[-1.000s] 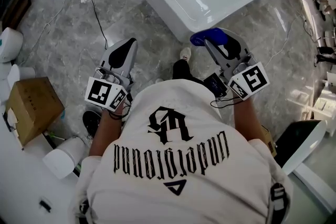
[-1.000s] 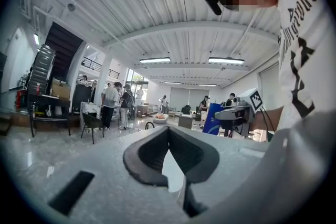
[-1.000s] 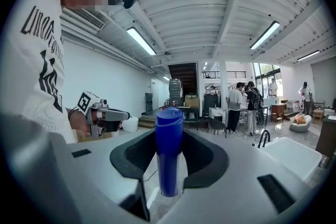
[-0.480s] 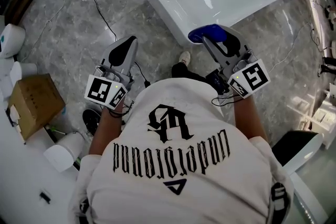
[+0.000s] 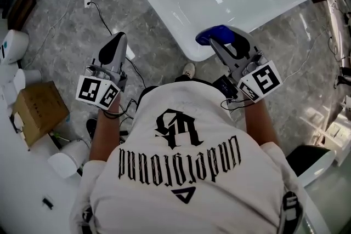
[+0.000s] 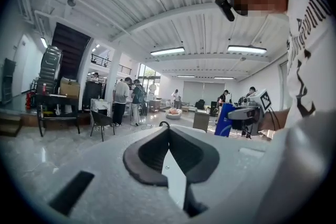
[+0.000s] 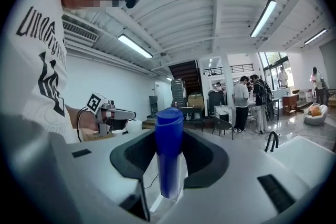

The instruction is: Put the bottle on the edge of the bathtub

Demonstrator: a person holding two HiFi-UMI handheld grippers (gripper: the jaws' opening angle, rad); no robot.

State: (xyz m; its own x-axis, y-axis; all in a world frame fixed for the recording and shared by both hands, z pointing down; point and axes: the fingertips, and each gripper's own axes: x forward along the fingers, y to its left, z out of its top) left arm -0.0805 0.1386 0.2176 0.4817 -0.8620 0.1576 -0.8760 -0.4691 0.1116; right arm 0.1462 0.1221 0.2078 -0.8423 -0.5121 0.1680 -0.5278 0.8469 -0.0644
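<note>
You hold two grippers, left gripper (image 5: pixel 117 38) and right gripper (image 5: pixel 224 41), one blue bottle (image 7: pixel 169 149), one bathtub (image 5: pixel 164 3) before you, one cardboard box (image 5: pixel 38 112), perhaps five people (image 6: pixel 122 102) beyond.

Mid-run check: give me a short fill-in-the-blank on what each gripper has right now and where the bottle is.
The right gripper is shut on a ___ bottle.
The left gripper, jaws together, holds ___.
In the head view the bottle overlaps the near rim of the white ___.
Missing words: blue; nothing; bathtub.
</note>
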